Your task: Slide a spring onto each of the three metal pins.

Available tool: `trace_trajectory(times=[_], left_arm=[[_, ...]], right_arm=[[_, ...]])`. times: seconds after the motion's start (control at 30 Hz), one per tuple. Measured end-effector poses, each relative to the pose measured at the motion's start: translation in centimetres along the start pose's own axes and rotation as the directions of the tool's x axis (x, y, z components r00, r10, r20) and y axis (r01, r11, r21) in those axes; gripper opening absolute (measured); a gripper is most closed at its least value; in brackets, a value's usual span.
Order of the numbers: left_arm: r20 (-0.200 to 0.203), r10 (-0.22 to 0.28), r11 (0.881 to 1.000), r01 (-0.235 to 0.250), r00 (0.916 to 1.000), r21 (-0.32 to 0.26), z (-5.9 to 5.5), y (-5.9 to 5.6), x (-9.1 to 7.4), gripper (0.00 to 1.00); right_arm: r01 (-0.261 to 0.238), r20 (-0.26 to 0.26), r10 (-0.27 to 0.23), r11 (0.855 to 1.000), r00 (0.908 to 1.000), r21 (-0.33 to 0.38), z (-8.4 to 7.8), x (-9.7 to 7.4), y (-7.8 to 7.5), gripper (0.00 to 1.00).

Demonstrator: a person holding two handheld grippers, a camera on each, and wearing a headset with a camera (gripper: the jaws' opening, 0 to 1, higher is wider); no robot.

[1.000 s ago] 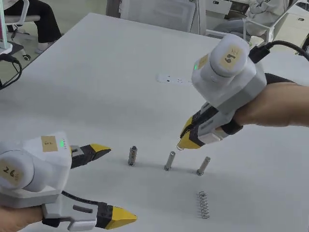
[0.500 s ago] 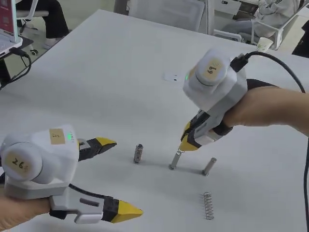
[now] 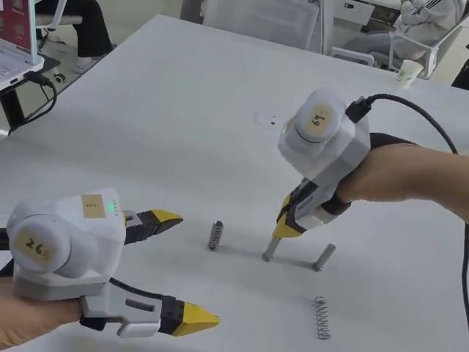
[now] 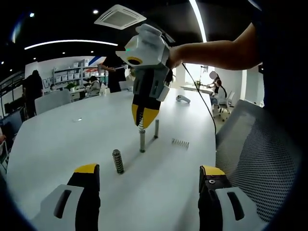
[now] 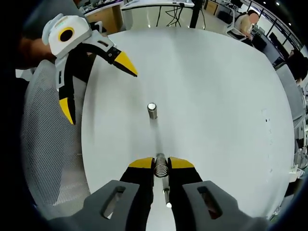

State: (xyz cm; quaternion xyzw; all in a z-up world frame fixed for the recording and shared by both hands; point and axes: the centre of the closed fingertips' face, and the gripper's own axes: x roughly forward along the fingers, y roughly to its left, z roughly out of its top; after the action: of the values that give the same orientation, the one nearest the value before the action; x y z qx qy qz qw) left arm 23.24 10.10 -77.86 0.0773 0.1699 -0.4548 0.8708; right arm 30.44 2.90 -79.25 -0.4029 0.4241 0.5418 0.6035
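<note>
Three metal pins stand in a row on the white table (image 3: pixel 146 117). The left pin (image 3: pixel 215 235) (image 4: pixel 117 161) (image 5: pixel 152 110) wears a spring. My right gripper (image 3: pixel 289 227) (image 4: pixel 146 114) (image 5: pixel 160 163) is shut on a second spring (image 4: pixel 141 123) (image 5: pixel 160 167), held upright at the top of the middle pin (image 3: pixel 270 249) (image 4: pixel 142 141). The right pin (image 3: pixel 323 257) (image 4: pixel 156 129) is bare and leans a little. A third spring (image 3: pixel 321 317) (image 4: pixel 180 142) lies loose on the table in front of it. My left gripper (image 3: pixel 183 268) (image 4: pixel 149 171) (image 5: pixel 98 91) hovers open, left of the pins, holding nothing.
A small white device (image 3: pixel 265 117) lies on the table further back. A laptop (image 3: pixel 15 44) sits at the far left, a paper cup (image 3: pixel 410 72) at the far right, and chairs with seated people stand behind the table.
My right gripper has come down and slightly left with its spring, from above the middle pin to the pin's top. The left gripper has stayed open in about the same place.
</note>
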Motion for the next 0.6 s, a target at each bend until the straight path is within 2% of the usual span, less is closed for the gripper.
trace_trajectory(times=[0.17,0.6], left_arm=[[-0.002,0.0,1.0,0.0,1.0,-0.005,-0.1,0.1,-0.1,0.81],[-0.015,-0.015,1.0,0.015,0.9998,-0.011,-0.5,-0.1,0.1,0.8]], right_arm=[[-0.001,-0.017,0.0,1.0,0.9999,-0.009,-0.3,1.1,0.0,0.08],[-0.015,-0.019,0.015,0.999,0.9997,0.04,-1.4,3.8,-0.1,0.08]])
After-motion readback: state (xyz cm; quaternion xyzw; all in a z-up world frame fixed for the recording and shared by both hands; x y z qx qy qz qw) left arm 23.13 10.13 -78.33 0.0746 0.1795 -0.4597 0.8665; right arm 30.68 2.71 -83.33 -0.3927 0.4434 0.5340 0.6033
